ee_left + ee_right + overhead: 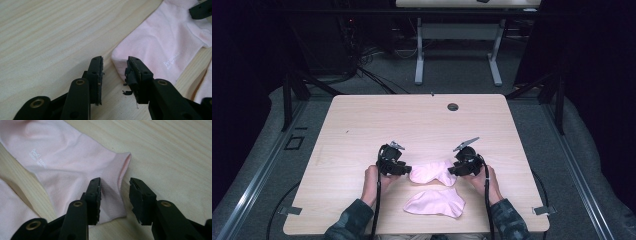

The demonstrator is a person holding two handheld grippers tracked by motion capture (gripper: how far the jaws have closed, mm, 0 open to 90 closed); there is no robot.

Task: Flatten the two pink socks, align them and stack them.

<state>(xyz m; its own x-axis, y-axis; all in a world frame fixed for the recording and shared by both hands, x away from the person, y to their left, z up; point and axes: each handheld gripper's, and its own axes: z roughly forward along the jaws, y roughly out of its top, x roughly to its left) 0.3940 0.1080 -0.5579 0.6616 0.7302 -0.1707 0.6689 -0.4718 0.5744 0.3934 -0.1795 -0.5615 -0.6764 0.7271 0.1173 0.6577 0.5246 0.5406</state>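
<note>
Centre frame on the pale wooden desk (362,130), left claw (115,67) and right claw (115,187) gape apart at opposite ends of a flat pink cotton sock (432,172).

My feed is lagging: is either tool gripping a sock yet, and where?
Nothing is held. The left tool is open at the upper sock's toe end; the right tool is open, straddling its cuff edge.

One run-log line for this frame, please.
left gripper: open at far sock's toe | right gripper: open, straddling its cuff | near sock: untouched | table
</note>
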